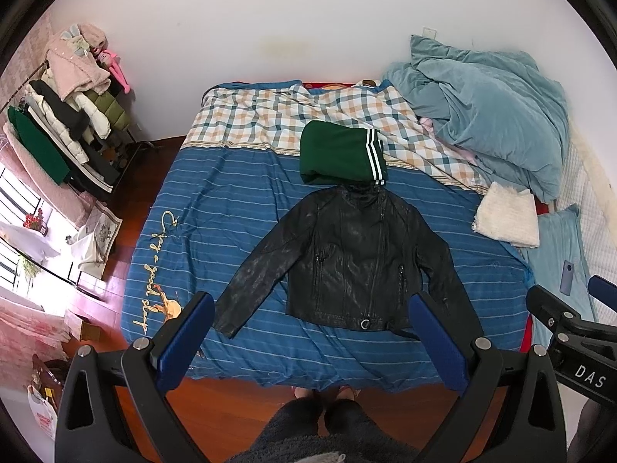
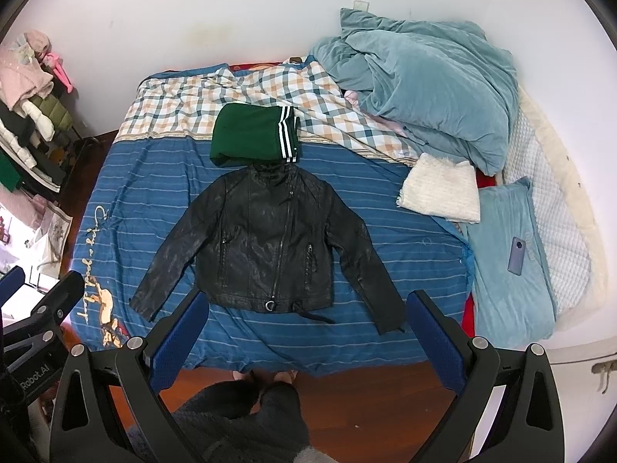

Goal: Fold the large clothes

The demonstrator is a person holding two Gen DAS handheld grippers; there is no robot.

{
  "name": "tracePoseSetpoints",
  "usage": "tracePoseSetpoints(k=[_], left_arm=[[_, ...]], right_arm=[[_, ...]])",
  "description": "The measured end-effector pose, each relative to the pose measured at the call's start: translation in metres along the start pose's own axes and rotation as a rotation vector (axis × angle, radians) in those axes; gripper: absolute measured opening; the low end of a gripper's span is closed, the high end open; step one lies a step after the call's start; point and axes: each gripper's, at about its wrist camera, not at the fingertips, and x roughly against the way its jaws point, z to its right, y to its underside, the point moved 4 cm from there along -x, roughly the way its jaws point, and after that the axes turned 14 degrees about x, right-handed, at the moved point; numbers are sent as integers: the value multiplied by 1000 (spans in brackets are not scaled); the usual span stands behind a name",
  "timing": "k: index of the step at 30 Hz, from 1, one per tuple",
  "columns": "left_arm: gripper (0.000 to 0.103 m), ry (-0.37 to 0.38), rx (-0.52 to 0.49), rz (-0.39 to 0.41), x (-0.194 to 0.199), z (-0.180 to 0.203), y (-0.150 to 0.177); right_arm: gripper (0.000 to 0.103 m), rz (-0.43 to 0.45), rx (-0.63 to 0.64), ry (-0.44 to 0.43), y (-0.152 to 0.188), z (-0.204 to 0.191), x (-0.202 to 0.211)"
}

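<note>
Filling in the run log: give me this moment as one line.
stage: before first fold | black jacket: spread flat on bed, sleeves out | green garment: folded, at jacket collar | left gripper: open, empty | right gripper: open, empty

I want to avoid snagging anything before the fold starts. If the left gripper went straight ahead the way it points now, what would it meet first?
Most likely the black leather jacket, around its hem, spread flat on the blue striped bedcover. The left gripper is open and empty; depth is uncertain.

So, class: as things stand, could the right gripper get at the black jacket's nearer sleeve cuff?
Probably yes. The right gripper is open and holds nothing, and the black jacket lies flat on the bed with that cuff uncovered.
</note>
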Motion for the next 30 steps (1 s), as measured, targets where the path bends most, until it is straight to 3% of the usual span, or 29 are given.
tracePoseSetpoints(k=[30], left_arm=[[103, -6, 13, 8, 3, -3, -3]], right_arm=[[103, -12, 15, -13, -2, -1, 0]])
